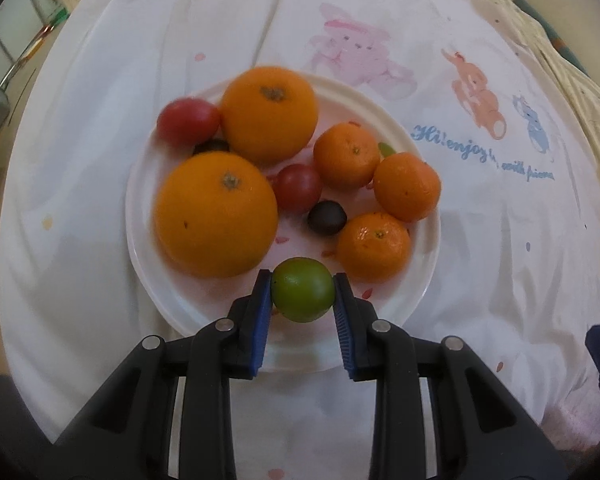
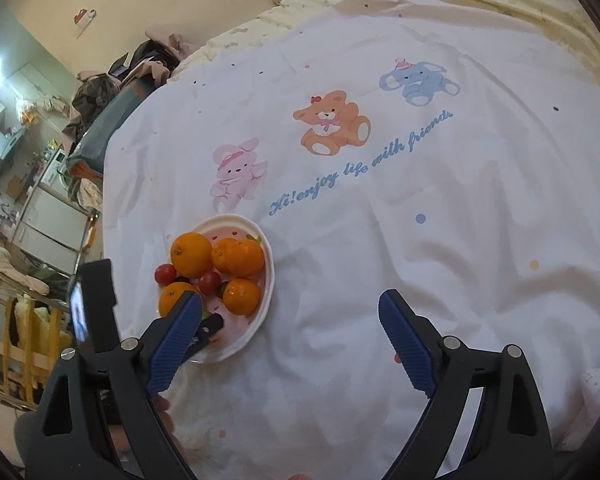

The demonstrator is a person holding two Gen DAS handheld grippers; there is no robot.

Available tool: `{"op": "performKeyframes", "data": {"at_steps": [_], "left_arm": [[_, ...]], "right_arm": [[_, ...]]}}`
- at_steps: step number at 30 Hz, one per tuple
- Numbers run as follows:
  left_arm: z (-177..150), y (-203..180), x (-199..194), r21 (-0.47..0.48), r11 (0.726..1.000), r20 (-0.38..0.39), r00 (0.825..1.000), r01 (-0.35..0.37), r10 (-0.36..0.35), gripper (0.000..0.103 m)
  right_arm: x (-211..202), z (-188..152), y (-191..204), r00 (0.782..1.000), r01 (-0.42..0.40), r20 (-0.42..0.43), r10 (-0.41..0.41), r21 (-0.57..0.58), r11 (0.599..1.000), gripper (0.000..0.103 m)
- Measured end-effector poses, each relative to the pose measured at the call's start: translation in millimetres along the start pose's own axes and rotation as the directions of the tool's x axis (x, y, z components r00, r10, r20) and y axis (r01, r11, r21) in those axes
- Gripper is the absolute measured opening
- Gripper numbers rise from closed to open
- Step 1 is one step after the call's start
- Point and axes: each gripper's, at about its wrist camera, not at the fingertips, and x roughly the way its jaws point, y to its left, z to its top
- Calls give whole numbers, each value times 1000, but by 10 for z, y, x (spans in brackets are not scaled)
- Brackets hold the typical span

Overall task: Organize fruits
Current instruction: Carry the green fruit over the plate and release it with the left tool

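The left claw (image 1: 302, 295) is gripping a small green fruit (image 1: 302, 295), its blue pads (image 1: 263, 320) pressing on both sides of it, jaws narrow. The fruit is sitting over the near rim of the white plate (image 1: 428, 240); whether it is touching the plate cannot be told.

The plate is lying on a white bedsheet (image 1: 480, 280) printed with cartoon animals and blue script. On the plate two large oranges (image 1: 216, 214) are standing on the left side, one behind the other. Three mandarins (image 1: 374, 247) are grouped on the right side, the two farther ones touching. Two red cherry tomatoes (image 1: 299, 186) are showing: one in the middle, one at the far left edge beside the farther orange. A dark grape (image 1: 327, 218) is lying between the middle tomato and the nearest mandarin; a second dark fruit is partly hidden between the two oranges. A small green piece is showing behind the mandarins at the far rim.

The right claw (image 2: 290, 336) is standing wide with nothing between its pads, hanging over bare sheet just right of the plate (image 2: 266, 312). Its left-hand finger (image 2: 176, 340) is overlapping the plate's near edge in the right wrist view, and the tip of the left claw is showing past it.
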Motion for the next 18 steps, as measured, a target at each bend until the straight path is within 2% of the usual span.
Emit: {"op": "performKeyframes", "data": {"at_steps": [9, 10, 13, 14, 18], "left_arm": [[-18, 50, 85, -20, 1000, -36, 999, -10, 9, 27], [-20, 44, 84, -17, 1000, -39, 999, -9, 9, 31], [-44, 42, 13, -2, 1000, -29, 1000, 0, 0, 68], [-52, 43, -36, -1, 1000, -12, 1000, -1, 1, 75], [-89, 47, -207, 24, 1000, 9, 1000, 12, -13, 79]], "right_arm": [[47, -7, -42, 999, -28, -31, 29, 39, 999, 93], [52, -7, -39, 999, -30, -32, 31, 40, 999, 93], [63, -11, -12, 999, -35, -38, 36, 32, 999, 93], [65, -12, -8, 998, -37, -40, 38, 31, 999, 93], [37, -18, 7, 999, -32, -29, 33, 22, 999, 93]]}}
